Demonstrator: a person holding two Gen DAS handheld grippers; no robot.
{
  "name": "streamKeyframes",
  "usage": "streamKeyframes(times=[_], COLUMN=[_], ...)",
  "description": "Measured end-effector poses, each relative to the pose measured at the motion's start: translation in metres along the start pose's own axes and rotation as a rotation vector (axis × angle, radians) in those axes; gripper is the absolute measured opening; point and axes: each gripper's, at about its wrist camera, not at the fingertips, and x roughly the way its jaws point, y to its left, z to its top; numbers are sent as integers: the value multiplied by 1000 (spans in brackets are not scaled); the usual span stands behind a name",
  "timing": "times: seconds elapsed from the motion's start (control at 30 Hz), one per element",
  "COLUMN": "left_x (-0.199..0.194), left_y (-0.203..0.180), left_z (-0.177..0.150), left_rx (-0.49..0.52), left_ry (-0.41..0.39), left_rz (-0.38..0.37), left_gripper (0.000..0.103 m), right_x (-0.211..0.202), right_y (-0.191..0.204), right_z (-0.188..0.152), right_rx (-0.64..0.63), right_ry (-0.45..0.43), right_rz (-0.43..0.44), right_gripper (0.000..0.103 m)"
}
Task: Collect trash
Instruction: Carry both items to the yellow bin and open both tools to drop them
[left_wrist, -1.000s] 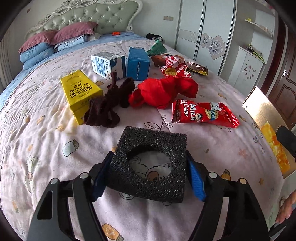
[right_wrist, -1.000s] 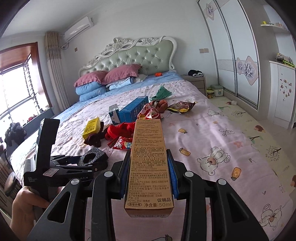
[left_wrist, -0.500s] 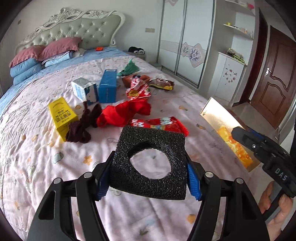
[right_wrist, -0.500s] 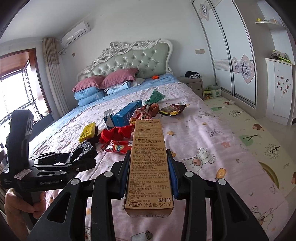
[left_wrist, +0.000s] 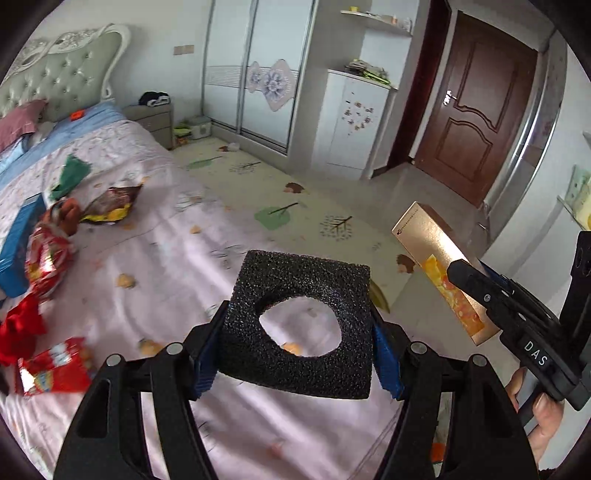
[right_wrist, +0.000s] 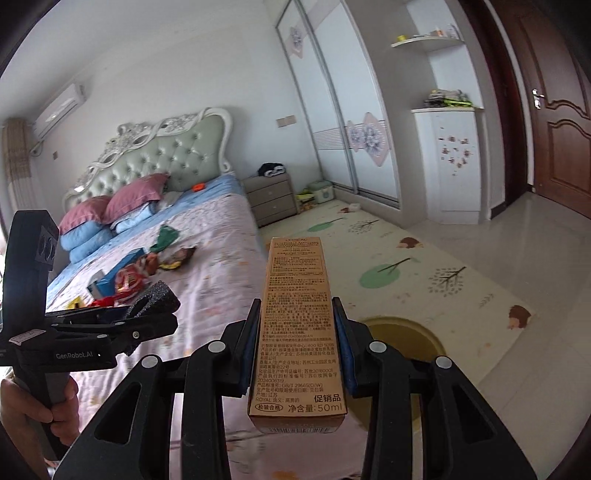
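black foam: a square block with a round hole (left_wrist: 300, 325) sat clamped between the blue pads of the left gripper (left_wrist: 295, 350), held flat over the edge of the bed (left_wrist: 155, 236).
left gripper state: jaws set fairly wide, pads pressed on both sides of the foam block; in the right wrist view the same gripper (right_wrist: 147, 306) showed from the side with the foam at its tip.
gold box: a tall narrow carton (right_wrist: 300, 332) with printed text stood upright between the pads of the right gripper (right_wrist: 300, 350); from the left wrist view the same box (left_wrist: 439, 266) pointed out over the floor.
right gripper state: jaws narrow, closed on the carton's two long sides.
hands: a hand (right_wrist: 40, 406) gripped the left handle; fingers of the other hand (left_wrist: 543, 413) wrapped the right handle.
bin: a round yellow rim (right_wrist: 413, 332) showed on the floor mat just behind the carton, partly hidden by the right gripper.
remaining trash on bed: red candy wrapper (left_wrist: 55, 365), red cloth (left_wrist: 22, 328), crumpled red bag (left_wrist: 48, 251), dark snack bag (left_wrist: 110, 206), blue box (left_wrist: 14, 251), green scrap (left_wrist: 70, 173); all blurred.
room: brown door (left_wrist: 476, 122), white wardrobe (left_wrist: 255, 66), patterned floor mat (left_wrist: 295, 206).
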Motion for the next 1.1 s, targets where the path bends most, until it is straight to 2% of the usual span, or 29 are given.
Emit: streamKeyframes(times=[0.13, 0.3, 0.43, 0.5, 0.53, 0.63, 0.87, 0.93, 0.97, 1.03, 1.1], left_x=[47, 101, 141, 154, 158, 162, 143, 136, 133, 124, 113], left_y=[-32, -61, -71, -70, -67, -59, -42, -39, -37, -34, -29], left_z=[27, 52, 59, 61, 63, 66, 63, 63, 64, 64, 64], left_rx=[12, 48, 50, 42, 29, -3, -1, -3, -3, -4, -12], left_ry=[59, 136, 223, 261, 271, 271, 220, 209, 200, 178, 148], left_rz=[-98, -116, -141, -148, -136, -109, -50, -38, -38, -32, -20], left_gripper=[68, 68, 70, 82, 95, 97, 99, 99, 99, 99, 99], right_x=[2, 7, 15, 21, 24, 37, 81, 88, 88, 89, 83], right_y=[-47, -82, -92, -97, -98, -100, -93, -90, -90, -85, -80], right_z=[-1, -9, -16, -17, -18, -20, -17, -15, -13, -10, -6], right_rx=[46, 105, 116, 120, 121, 124, 102, 93, 92, 77, 74], right_ry=[18, 45, 73, 89, 95, 118, 183, 170, 152, 144, 130], right_rz=[-100, -146, -165, -171, -173, -174, -140, -140, -148, -141, -127], right_gripper=[35, 35, 35, 35, 35, 35, 39, 79, 78, 69, 66])
